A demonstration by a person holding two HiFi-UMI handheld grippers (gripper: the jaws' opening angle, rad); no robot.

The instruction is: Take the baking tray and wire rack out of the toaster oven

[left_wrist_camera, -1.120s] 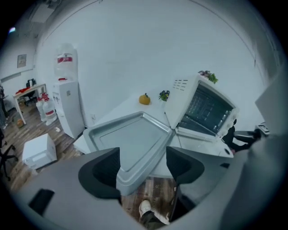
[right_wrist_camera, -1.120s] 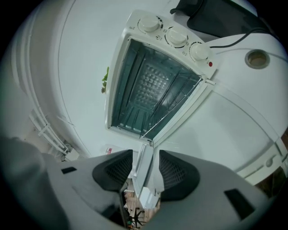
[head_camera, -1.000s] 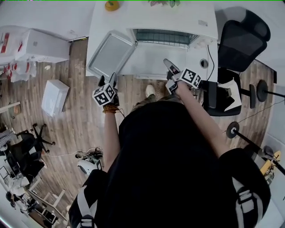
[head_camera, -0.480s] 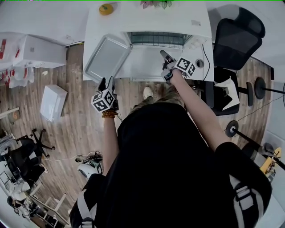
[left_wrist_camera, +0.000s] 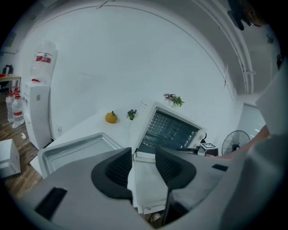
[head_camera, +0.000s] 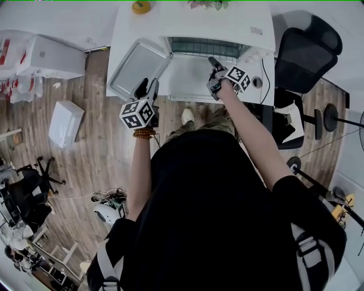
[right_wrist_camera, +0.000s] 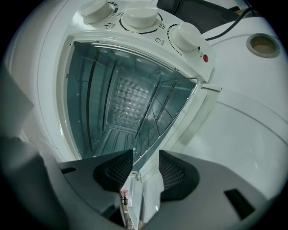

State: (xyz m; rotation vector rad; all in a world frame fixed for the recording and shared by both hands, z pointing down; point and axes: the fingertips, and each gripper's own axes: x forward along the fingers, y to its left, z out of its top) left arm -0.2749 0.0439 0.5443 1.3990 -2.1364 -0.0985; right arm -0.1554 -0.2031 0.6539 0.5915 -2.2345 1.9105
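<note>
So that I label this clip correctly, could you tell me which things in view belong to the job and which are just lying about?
Job: toaster oven, wire rack inside it, baking tray already out on the table.
Lying about: small yellow fruit, small plant, office chair, white box on the floor.

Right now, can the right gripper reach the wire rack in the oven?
Probably yes: the oven door is down, the right gripper faces straight in, and nothing blocks the wire rack.
</note>
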